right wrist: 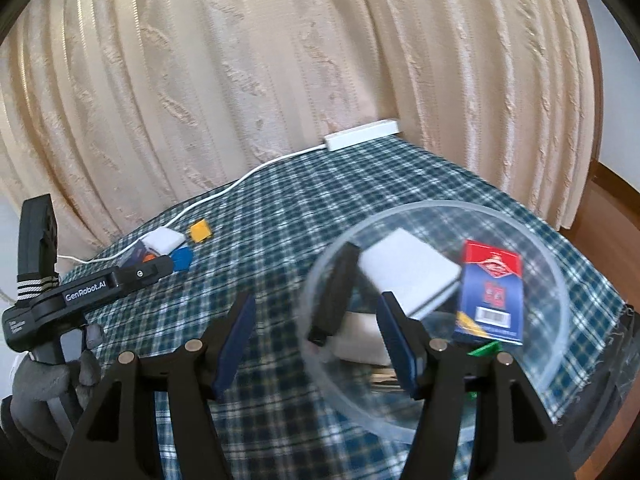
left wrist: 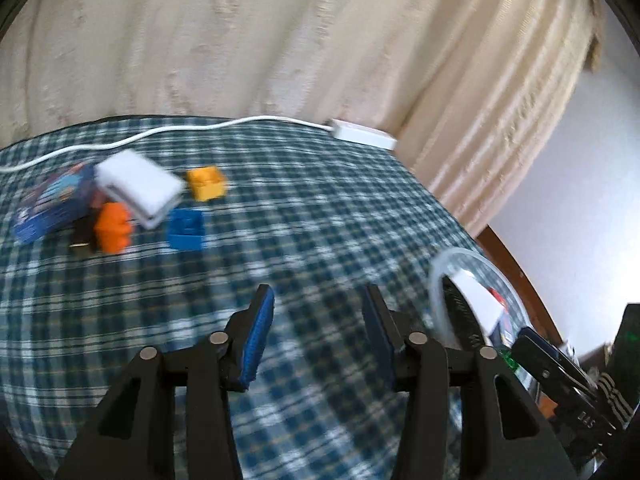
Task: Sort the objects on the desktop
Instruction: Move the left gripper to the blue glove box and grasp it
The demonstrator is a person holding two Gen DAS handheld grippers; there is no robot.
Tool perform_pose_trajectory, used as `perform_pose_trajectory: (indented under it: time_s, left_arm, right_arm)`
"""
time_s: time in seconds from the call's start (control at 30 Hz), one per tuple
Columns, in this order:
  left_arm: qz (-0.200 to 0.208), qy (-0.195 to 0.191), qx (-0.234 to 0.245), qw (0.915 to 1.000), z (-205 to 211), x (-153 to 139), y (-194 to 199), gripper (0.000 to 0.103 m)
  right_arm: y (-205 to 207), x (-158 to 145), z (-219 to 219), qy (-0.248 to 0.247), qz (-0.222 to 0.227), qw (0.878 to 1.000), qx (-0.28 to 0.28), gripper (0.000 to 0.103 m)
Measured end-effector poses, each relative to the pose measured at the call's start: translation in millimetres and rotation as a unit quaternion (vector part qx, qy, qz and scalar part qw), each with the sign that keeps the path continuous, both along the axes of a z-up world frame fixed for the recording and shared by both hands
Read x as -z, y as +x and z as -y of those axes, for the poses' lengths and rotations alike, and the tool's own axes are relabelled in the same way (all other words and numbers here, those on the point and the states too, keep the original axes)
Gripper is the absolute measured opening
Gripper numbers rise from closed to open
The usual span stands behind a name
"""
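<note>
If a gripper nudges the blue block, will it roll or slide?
The blue block looks boxy and flat-sided, so it should slide, not roll. It is probably light, rigid plastic. The checked cloth may drag on it slightly.

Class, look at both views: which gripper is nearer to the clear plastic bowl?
Right. The right gripper hangs at the clear plastic bowl's near rim, one finger overlapping it. The left gripper is over bare tablecloth, the bowl off to its right.
</note>
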State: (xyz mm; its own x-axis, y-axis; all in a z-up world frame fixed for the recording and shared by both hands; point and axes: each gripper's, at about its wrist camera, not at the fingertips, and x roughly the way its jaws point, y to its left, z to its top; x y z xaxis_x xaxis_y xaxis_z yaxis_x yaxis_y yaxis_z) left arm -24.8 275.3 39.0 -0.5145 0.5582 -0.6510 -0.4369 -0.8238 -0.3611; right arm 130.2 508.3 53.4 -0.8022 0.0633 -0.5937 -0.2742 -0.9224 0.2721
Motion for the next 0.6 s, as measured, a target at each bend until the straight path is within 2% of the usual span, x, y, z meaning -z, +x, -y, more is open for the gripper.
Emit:
perform_pose_trajectory:
  time_s: [0.03,0.3,0.6]
  left_arm:
    - [0.001,0.001,-0.008,1.0,5.9,0.3,-2.2,0.057]
    - [0.003,0.0,-0.053,0.9986,58.5,2.9,-21.8,0.057]
    - [-0.002,-0.019,-0.099,0.9949,111.3,3.4,-51.4,0.057]
  right_arm:
    - [-2.5,0.4,3.0,-0.001,0.001,1.0,-0.003,0.067]
    - [-23.6,1.5,30.8,-0.001,0.008,0.999,-0.033,0.067]
    - [-46.7,3.1,60.6,0.001,0.019,0.997,-0.069,0.067]
